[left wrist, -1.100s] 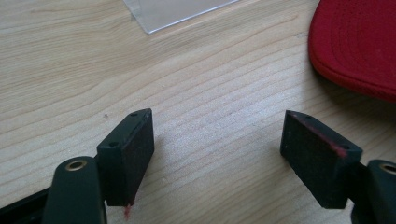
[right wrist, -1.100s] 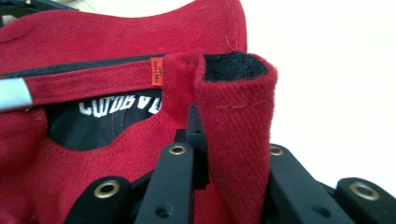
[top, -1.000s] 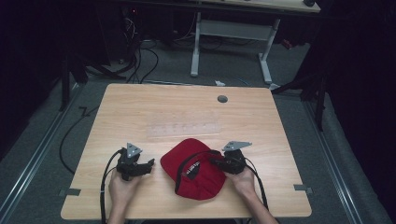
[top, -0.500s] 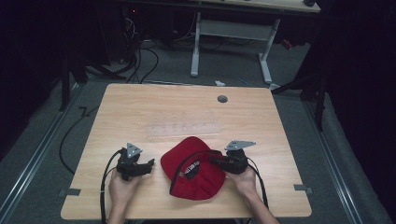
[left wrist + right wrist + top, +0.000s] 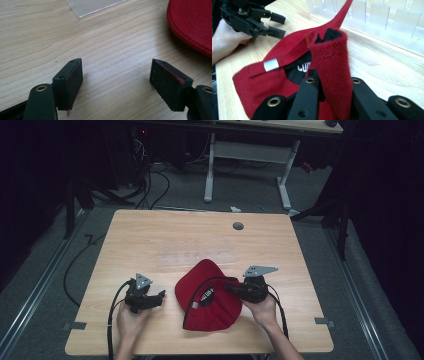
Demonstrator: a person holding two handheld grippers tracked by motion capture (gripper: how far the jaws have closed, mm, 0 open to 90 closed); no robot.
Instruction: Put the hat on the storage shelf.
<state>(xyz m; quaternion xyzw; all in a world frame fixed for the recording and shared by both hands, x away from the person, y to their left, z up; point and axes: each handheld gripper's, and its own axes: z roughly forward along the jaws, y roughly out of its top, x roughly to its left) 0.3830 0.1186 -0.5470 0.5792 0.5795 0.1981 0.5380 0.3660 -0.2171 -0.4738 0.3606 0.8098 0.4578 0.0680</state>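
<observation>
Right gripper [image 5: 232,289] at near right of table [image 5: 165,237], jaws clamped on fold of red cap [image 5: 210,295]; pinched cloth stands up between jaws in right gripper view [image 5: 332,82]. Cap near-centre on table, strap with metal clip [image 5: 271,65] on its near-left side. Left gripper [image 5: 159,296] near left, just beside cap, not touching; jaws apart, bare wood between them. Clear plastic strip [image 5: 197,255] beyond cap, mid-table.
</observation>
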